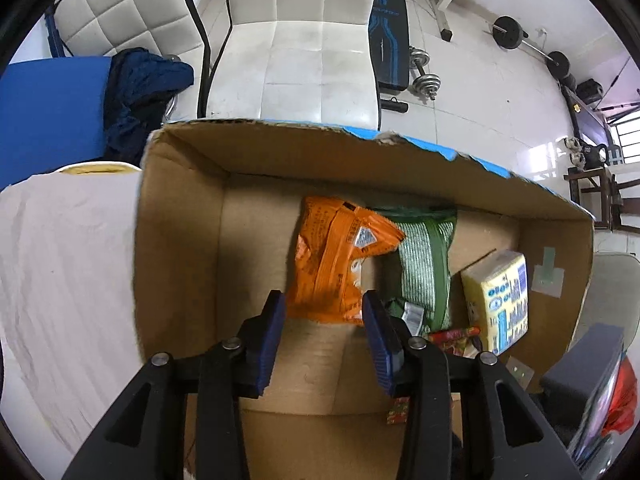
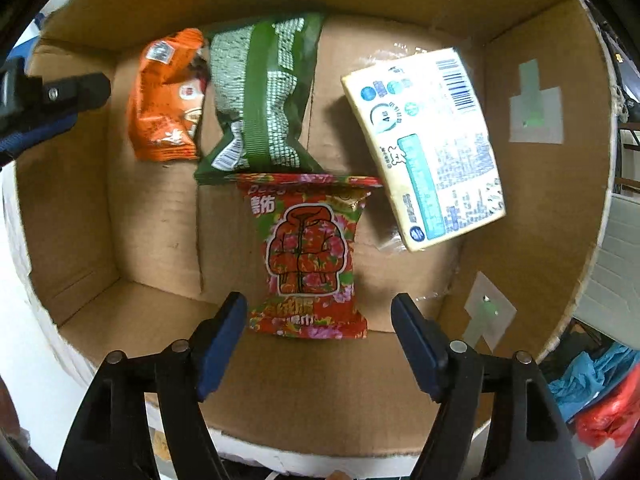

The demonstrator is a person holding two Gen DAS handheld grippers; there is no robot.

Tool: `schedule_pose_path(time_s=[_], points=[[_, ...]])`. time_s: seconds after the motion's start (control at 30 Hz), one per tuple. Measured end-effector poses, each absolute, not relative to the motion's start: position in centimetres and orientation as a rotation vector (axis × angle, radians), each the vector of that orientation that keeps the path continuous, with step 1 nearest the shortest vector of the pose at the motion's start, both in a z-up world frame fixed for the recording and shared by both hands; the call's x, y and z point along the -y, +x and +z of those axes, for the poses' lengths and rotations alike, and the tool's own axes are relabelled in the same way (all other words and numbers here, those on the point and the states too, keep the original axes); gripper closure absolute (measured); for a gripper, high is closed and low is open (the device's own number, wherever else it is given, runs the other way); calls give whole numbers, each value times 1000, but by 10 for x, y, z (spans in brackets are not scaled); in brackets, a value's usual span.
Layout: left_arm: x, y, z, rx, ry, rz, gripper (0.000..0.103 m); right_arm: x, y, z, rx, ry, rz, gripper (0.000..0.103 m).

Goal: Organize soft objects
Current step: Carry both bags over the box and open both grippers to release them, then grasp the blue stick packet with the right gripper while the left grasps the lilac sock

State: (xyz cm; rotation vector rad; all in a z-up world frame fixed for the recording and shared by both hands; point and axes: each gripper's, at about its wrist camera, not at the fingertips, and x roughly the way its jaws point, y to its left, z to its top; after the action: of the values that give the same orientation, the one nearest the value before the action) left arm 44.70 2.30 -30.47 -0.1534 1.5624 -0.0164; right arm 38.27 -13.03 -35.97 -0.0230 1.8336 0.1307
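Observation:
An open cardboard box (image 1: pixel 180 220) (image 2: pixel 152 216) holds an orange packet (image 1: pixel 332 260) (image 2: pixel 166 104), a green packet (image 1: pixel 424 268) (image 2: pixel 264 100), a yellow tissue pack (image 1: pixel 500 300) (image 2: pixel 428 144) and a red flowered packet (image 2: pixel 308 256) (image 1: pixel 454 338). My left gripper (image 1: pixel 324 308) is open above the box, its fingers either side of the orange packet's near end, holding nothing. My right gripper (image 2: pixel 318 308) is open over the box's near wall, just behind the red flowered packet, holding nothing. Part of the left gripper shows at the left of the right wrist view (image 2: pixel 52 96).
The box stands on a table with a pale cloth (image 1: pixel 68 280). Behind it are white padded chairs (image 1: pixel 300 52), a dark blue garment (image 1: pixel 140 92) and gym weights (image 1: pixel 424 76) on the tiled floor. Blue and red plastic bags (image 2: pixel 600 392) lie to the right of the box.

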Motion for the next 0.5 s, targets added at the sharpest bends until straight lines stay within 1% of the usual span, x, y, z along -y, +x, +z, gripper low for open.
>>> schedule_pose_path(time_s=[0.3,0.33,0.37,0.4,0.43,0.5], points=[[-32,404,-262,-1473,-123,-27,65,125,360,-318,-1752,-2,117,26],[-34,397,-257,-1457,-120,-24,65,127,358,-310,-1740,2,112,25],[-34,392,-251,-1444,-117,-22,64,127,353,-303,-1717,11,103,22],[-35,387,-247,-1432,-117,-25,58,129,350,-297,-1701,23,100,10],[-36,380,-240,-1414,-114,-22,52,129,346,-291,-1681,37,99,2],[-37,366,-225,-1367,-99,-7,29,133,340,-282,-1644,57,93,1]])
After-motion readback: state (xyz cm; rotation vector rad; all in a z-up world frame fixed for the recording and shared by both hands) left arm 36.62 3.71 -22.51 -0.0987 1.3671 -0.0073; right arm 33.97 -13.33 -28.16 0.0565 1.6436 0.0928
